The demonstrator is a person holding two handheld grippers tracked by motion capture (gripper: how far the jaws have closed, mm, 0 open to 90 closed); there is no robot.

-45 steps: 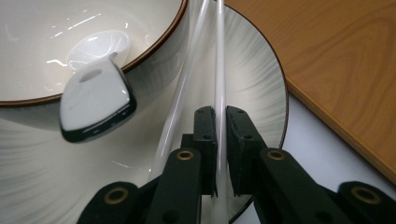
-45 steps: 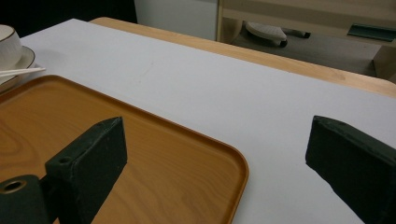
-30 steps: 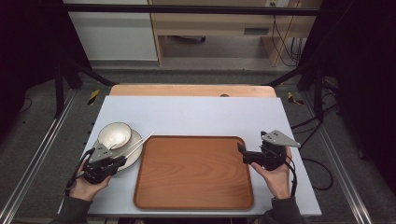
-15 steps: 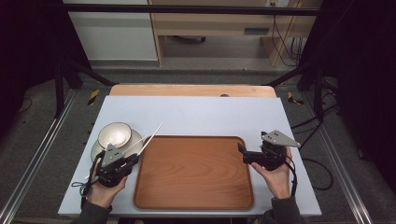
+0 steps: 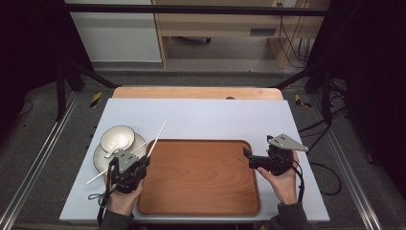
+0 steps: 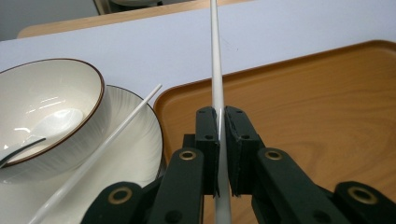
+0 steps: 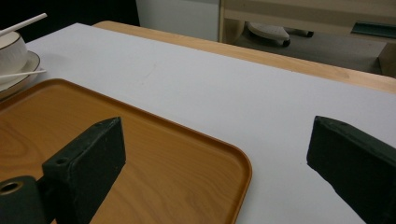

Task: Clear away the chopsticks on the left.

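My left gripper [image 5: 142,162] is shut on a white chopstick [image 5: 159,135] at the tray's near left corner. In the left gripper view that chopstick [image 6: 215,65] runs straight ahead from between the jaws of this gripper [image 6: 219,119], over the tray's rim. A second chopstick [image 6: 107,140] lies slanted across the white plate [image 6: 140,154], beside the bowl [image 6: 70,88] that holds a spoon [image 6: 51,123]. My right gripper [image 5: 249,159] stands open over the right edge of the wooden tray [image 5: 201,191], nothing between its jaws. In the right gripper view this gripper [image 7: 215,144] straddles the tray's corner [image 7: 233,163].
The bowl [image 5: 118,137] and plate [image 5: 99,158] sit left of the tray on the pale tabletop [image 5: 215,117]. A wooden strip [image 5: 191,92] edges the far side. Metal frame legs and cables stand on the floor around the table.
My left gripper has moved right, from beside the plate to the tray's left edge, carrying the chopstick. The right gripper has stayed put.
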